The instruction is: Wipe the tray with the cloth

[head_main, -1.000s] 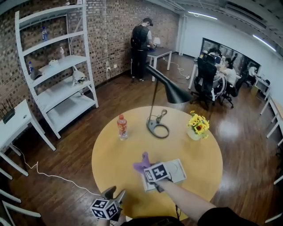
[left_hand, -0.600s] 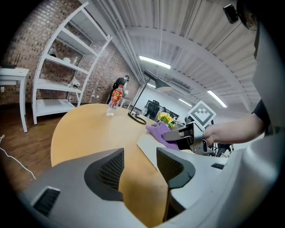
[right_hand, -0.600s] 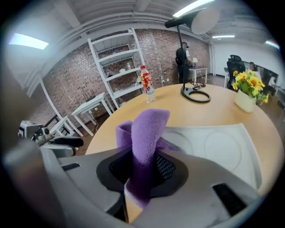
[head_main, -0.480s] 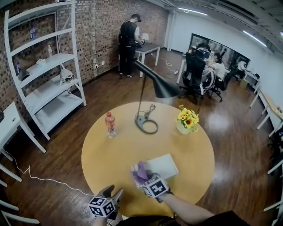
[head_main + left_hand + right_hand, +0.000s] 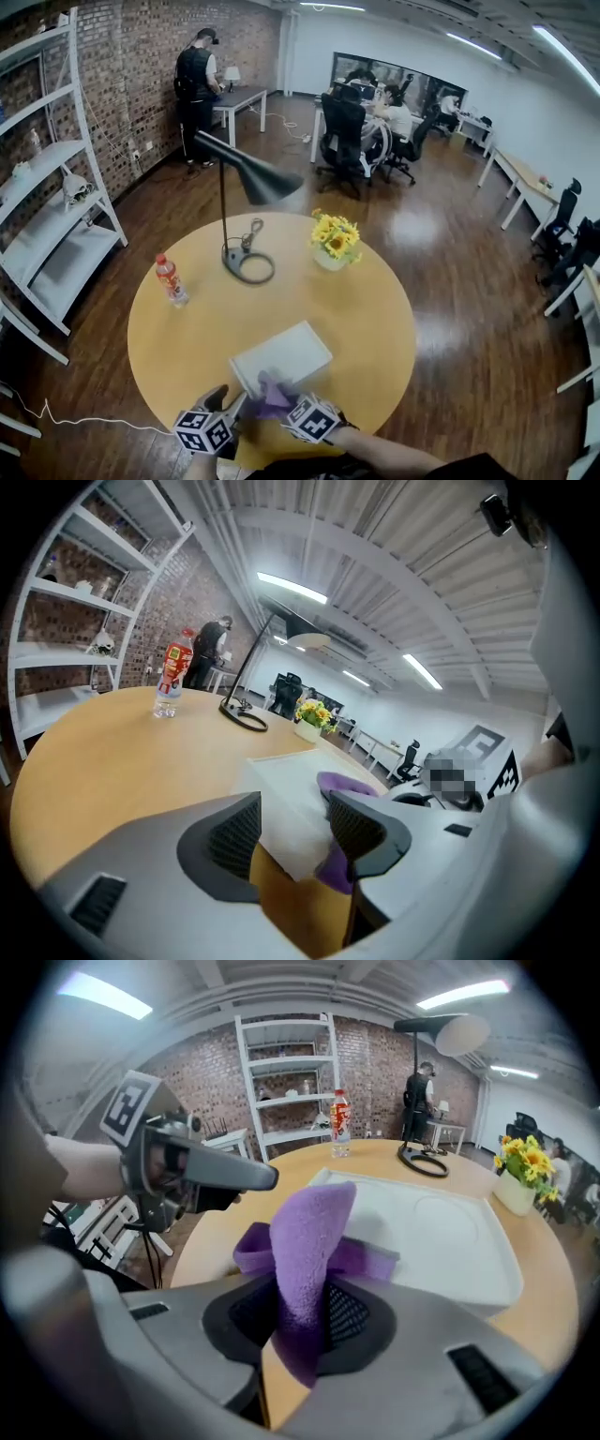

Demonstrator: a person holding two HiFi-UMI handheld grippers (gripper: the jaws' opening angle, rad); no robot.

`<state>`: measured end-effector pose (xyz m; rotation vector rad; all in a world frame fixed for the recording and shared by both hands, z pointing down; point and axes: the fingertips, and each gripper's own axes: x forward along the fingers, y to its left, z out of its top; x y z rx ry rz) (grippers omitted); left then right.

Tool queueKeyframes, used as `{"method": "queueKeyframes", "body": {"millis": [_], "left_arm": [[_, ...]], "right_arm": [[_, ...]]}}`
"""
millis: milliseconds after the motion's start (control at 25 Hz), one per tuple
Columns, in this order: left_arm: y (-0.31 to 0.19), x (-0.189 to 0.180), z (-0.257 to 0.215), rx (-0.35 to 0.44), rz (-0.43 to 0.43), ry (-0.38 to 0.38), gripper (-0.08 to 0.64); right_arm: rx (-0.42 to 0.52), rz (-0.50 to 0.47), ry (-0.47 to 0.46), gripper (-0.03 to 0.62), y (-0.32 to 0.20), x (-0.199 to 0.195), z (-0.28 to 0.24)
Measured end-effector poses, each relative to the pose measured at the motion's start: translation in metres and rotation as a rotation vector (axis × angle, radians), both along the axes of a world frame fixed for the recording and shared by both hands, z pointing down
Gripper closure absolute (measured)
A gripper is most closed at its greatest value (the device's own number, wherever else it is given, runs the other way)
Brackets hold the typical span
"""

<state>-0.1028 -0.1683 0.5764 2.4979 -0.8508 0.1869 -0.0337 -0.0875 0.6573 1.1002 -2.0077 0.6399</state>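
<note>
A white tray point(image 5: 286, 354) lies on the near part of the round yellow table point(image 5: 187, 319). At the tray's near corner my right gripper point(image 5: 279, 405) is shut on a purple cloth point(image 5: 268, 396). In the right gripper view the cloth point(image 5: 309, 1232) stands up from between the pads, with the tray point(image 5: 441, 1232) just beyond. My left gripper point(image 5: 228, 403) sits close to the left of the cloth. In the left gripper view its jaws point(image 5: 295, 822) stand apart, with the tray's corner point(image 5: 281, 799) showing in the gap and the cloth point(image 5: 349, 785) by the right finger. I see no pad pressing on the tray.
On the table's far half stand a black desk lamp point(image 5: 246, 187), a red-labelled bottle point(image 5: 170, 278) and a pot of yellow flowers point(image 5: 333, 242). White shelves point(image 5: 47, 216) stand at the left. Several people are at desks in the back of the room.
The right gripper has carried the cloth from over the tray back to its near corner. The left gripper has moved right, close to that corner. The head view has swung right.
</note>
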Motion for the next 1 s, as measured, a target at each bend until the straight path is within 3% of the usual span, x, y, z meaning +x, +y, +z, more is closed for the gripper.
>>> {"method": "queueKeyframes", "body": {"millis": [120,200,320,440,520,600,720,840,1000], "left_arm": [[-0.022,0.005,-0.006,0.034,-0.020,-0.016,0.345],[-0.041,0.006,-0.008,0.056,-0.044,-0.038,0.345],[-0.069,0.015,-0.006,0.084,-0.052,-0.088,0.341],[-0.095,0.031,-0.002,0.105,-0.033,-0.145,0.334],[-0.103,0.041,0.010,0.072,-0.001,-0.171,0.334],[-0.101,0.049,0.026,0.017,0.042,-0.194,0.334],[-0.091,0.052,0.038,-0.018,0.080,-0.198,0.348],[-0.087,0.048,0.037,-0.040,0.091,-0.172,0.334],[-0.068,0.045,0.036,-0.089,0.168,-0.153,0.334]], "right_arm": [[0.049,0.076,-0.087,0.503,0.006,0.025,-0.010],[0.091,0.197,-0.176,0.503,0.006,0.052,-0.020],[0.116,0.489,-0.412,0.503,0.004,0.105,-0.027],[0.070,0.787,-0.731,0.502,0.001,0.148,-0.024],[0.047,0.968,-0.900,0.502,0.004,0.167,-0.014],[0.034,1.097,-0.998,0.500,0.007,0.179,0.000],[0.040,1.137,-1.026,0.499,-0.002,0.181,0.012],[0.067,1.120,-1.018,0.499,-0.017,0.186,0.013],[0.073,1.077,-0.991,0.500,-0.036,0.200,0.010]]}}
